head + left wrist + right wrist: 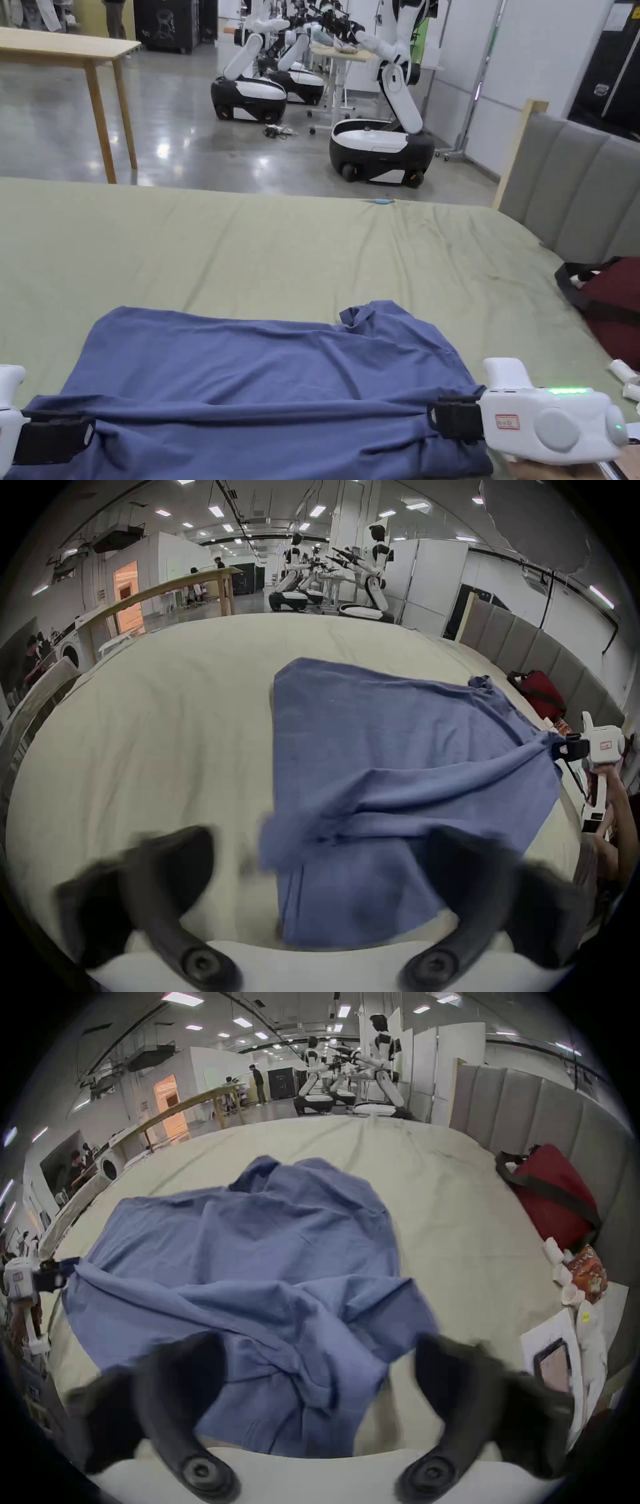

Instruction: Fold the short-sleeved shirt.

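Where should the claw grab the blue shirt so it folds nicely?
Grab the blue shirt at its two side edges, where the long crease ends. It lies flat and sideways on the bed sheet, so those edges are free. Each claw should slide in low from outside: the left claw from the left, the right claw from the right.

The shirt [269, 387] I'm working on is soft blue cloth, matt and creased. Under it the sheet [250, 250] is pale green cloth, matt, lightly wrinkled. My right gripper [459, 419] has a smooth white plastic shell with matt black jaws. The headboard [575, 187] is grey padded fabric, the table [62, 47] pale wood, the floor [187, 144] glossy.
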